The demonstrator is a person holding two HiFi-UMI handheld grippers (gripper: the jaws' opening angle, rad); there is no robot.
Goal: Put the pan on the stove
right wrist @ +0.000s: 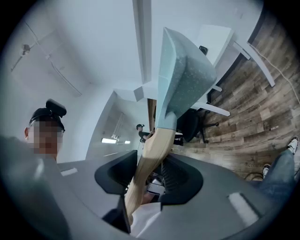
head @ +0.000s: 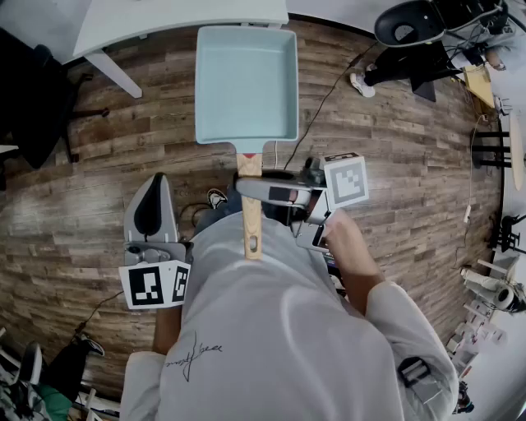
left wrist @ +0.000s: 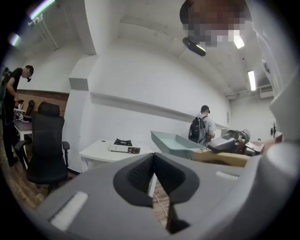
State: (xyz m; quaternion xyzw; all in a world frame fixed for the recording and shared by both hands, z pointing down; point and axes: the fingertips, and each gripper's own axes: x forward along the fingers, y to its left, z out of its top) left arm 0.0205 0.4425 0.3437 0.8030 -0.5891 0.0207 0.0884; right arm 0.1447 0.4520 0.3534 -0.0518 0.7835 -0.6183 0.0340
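The step in hand is the carrying of the pan toward the stove; the placing is not yet done. The right hand-held gripper is clamped on the wooden handle, about at its middle, and it holds the pan in the air in front of the person, over the wooden floor. In the head view the far rim of the pan comes near to the edge of the white tabletop. The left hand-held gripper hangs beside the person's body; its jaws seem to be together at the tips, and nothing is between them.

The stove stands on the white tabletop, well apart from the pan. In the left gripper view it is small, so it is only probably a portable burner with a black grate on top.

The next move calls for bringing the pan forward over the tabletop, keeping it level, and lowering it so that its flat bottom sits centred on the grate. Only after this should the grip on the handle be released.

The pan is a rectangular, light blue one with upright walls, and it is empty inside
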